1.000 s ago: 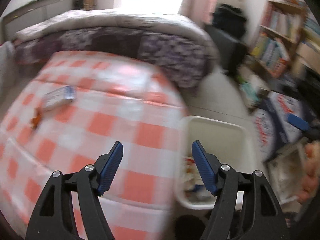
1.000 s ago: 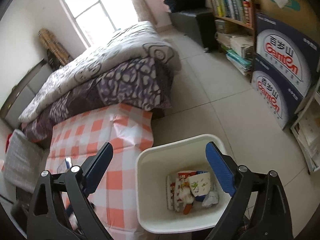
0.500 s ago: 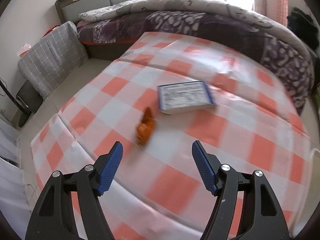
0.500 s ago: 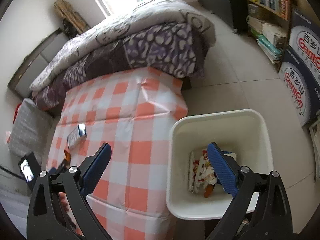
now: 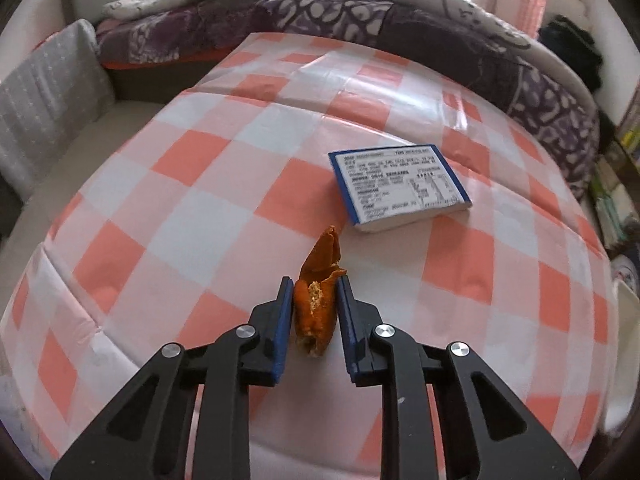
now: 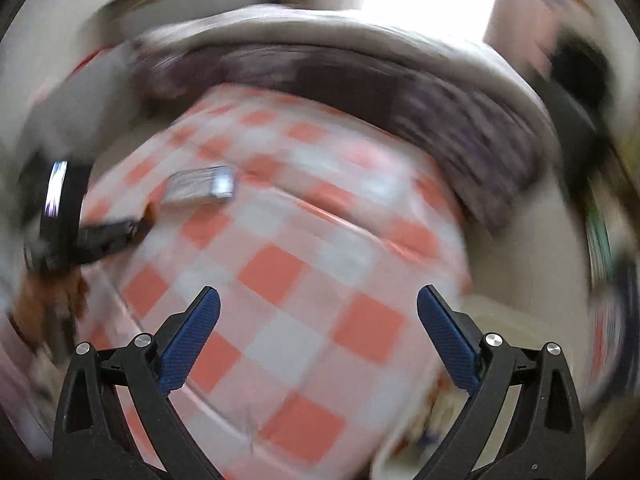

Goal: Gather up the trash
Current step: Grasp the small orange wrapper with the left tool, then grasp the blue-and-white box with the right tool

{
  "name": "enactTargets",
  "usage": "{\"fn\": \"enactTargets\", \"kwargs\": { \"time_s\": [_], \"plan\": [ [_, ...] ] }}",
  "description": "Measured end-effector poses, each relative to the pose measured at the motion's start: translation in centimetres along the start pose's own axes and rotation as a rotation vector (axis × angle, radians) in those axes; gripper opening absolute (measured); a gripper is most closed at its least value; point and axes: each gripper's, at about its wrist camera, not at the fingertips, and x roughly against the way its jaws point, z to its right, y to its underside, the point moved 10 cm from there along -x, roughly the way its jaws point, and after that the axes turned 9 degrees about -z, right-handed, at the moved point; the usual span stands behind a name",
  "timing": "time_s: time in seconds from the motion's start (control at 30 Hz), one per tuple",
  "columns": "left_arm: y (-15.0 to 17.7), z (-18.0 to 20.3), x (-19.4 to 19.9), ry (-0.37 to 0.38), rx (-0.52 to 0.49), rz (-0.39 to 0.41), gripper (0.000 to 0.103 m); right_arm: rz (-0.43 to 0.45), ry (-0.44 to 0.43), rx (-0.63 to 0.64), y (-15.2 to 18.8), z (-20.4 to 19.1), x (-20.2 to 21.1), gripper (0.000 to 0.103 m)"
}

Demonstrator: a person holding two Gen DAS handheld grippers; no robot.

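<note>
We count two pieces of trash on the checked tablecloth [image 5: 208,184]. One orange peel [image 5: 316,304] lies near the front edge, and our left gripper [image 5: 313,286] is closing on it, pads against both sides. One small blue-edged box [image 5: 398,186] lies just beyond, apart. Our right gripper [image 6: 318,306] hangs wide apart, holding nothing, over blurred cloth; a white bin [image 6: 486,314] shows behind it.

The cloth [image 5: 224,184] is checked in coral, pale pink and white. The peel [image 5: 318,280] is orange (paler inside). The box [image 5: 400,186] is white with a blue border and dark print. The quilt [image 5: 400,28] is purple with pale blotches; gripper pads [image 5: 285,320] are blue.
</note>
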Motion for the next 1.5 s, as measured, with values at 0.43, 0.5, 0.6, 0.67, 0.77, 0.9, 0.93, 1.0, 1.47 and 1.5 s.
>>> {"fn": "enactTargets", "kwargs": {
  "time_s": [0.43, 0.5, 0.6, 0.67, 0.77, 0.9, 0.93, 1.0, 1.47, 1.5],
  "plan": [
    [4.5, -7.9, 3.3, 0.103, 0.074, 0.070, 0.018, -0.053, -0.086, 0.880, -10.7, -16.5, -14.9, 0.096],
    [4.7, -7.9, 3.3, 0.105, 0.062, 0.075, 0.018, -0.101, -0.105, 0.943, -10.6, -17.2, -16.6, 0.096],
    [4.7, -7.6, 3.2, 0.092, 0.031, 0.083, 0.018, -0.165, -0.189, 0.936, -11.2, -17.2, -17.7, 0.094],
    [4.8, -7.5, 3.2, 0.083, 0.024, 0.089, 0.018, -0.234, -0.281, 0.876, -11.1, -16.9, -17.8, 0.072],
    [4.7, -7.4, 3.1, 0.057, 0.016, 0.091, 0.018, -0.219, -0.308, 0.809, -10.5, -16.2, -17.3, 0.065],
    [4.7, -6.8, 2.9, -0.004, -0.016, 0.078, 0.020, -0.173, -0.280, 0.685, -8.9, -15.5, -15.9, 0.058],
    [4.6, -6.8, 2.9, -0.015, -0.016, 0.071, 0.021, -0.161, -0.260, 0.637, -8.2, -15.3, -15.3, 0.057],
    [4.6, -7.0, 2.8, -0.026, 0.005, 0.064, 0.021, -0.151, -0.221, 0.557, -7.0, -14.7, -14.7, 0.057],
    [6.6, -1.9, 13.6, -0.142, 0.000, 0.070, 0.015, -0.118, -0.163, 0.131, -1.2, -7.7, -1.3, 0.057],
    [6.7, -1.6, 15.1, -0.142, 0.009, 0.084, 0.015, -0.106, -0.165, 0.122, -1.5, -7.7, -0.2, 0.057]
  ]
}}
